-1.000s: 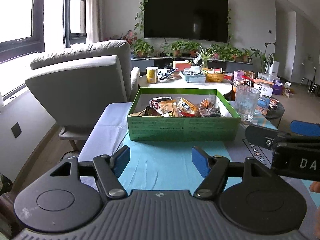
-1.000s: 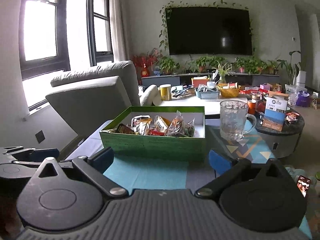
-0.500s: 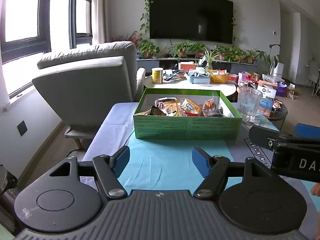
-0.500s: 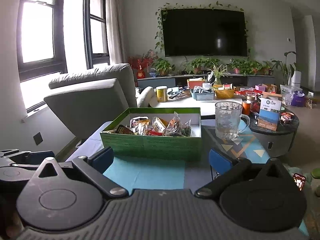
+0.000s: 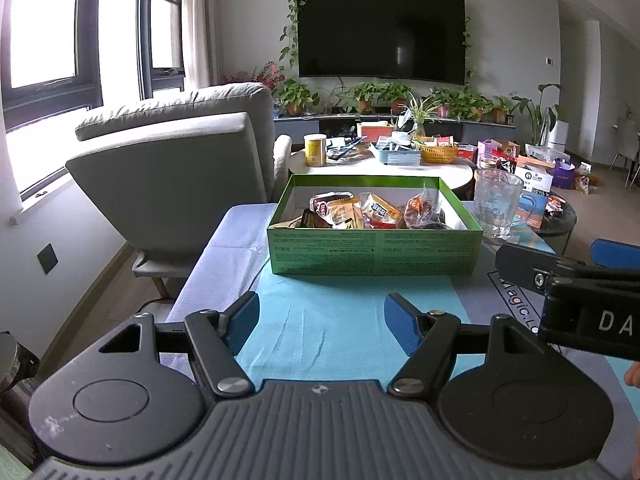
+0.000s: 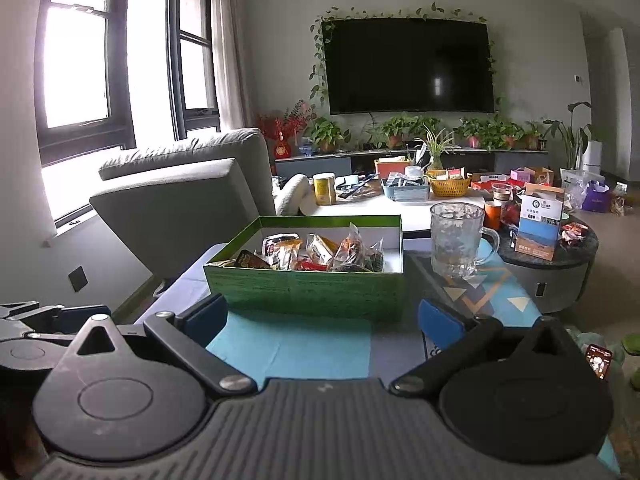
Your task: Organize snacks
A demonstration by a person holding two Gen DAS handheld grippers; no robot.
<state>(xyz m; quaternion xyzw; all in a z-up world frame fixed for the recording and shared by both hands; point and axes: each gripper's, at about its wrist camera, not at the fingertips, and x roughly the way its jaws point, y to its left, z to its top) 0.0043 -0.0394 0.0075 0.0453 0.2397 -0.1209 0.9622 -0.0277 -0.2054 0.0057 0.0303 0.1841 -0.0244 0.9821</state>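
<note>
Left gripper [image 5: 322, 316]: jaws apart w/ nothing between them, blue pads [image 5: 242, 320] over the near part of the turquoise cloth [image 5: 320, 320], not touching it as far as can be told. Right gripper [image 6: 324, 318]: jaws also spread, empty, held above the near edge of the table [image 5: 208, 256]; its black body shows at the right edge of the left wrist view, just beside the left one.

Ahead of both, the green box [image 5: 376, 252] sits on the far part of the cloth, roughly centred across the table, lid off. Snack packets [image 5: 372, 212] lie in a heap inside, mostly toward the box's left and middle; the right end of the box floor is bare white in the right wrist view. Packets are orange, red, clear and dark; labels too small to read.

Glass mug [image 6: 458, 240] stands upright near the table's far right corner, just beside the box's right end, apart from it, handle to the right.

Beyond the table: grey armchair [image 5: 180, 164] at the left far side, a white round table [image 6: 380, 208] w/ a yellow can [image 6: 324, 188], a blue tray and a yellow basket [image 6: 450, 186]. A dark round side table [image 6: 560, 256] to the right carries a blue-and-white carton [image 6: 540, 220]. TV [image 5: 380, 32] on the far wall w/ potted plants [image 5: 384, 94] under it.
</note>
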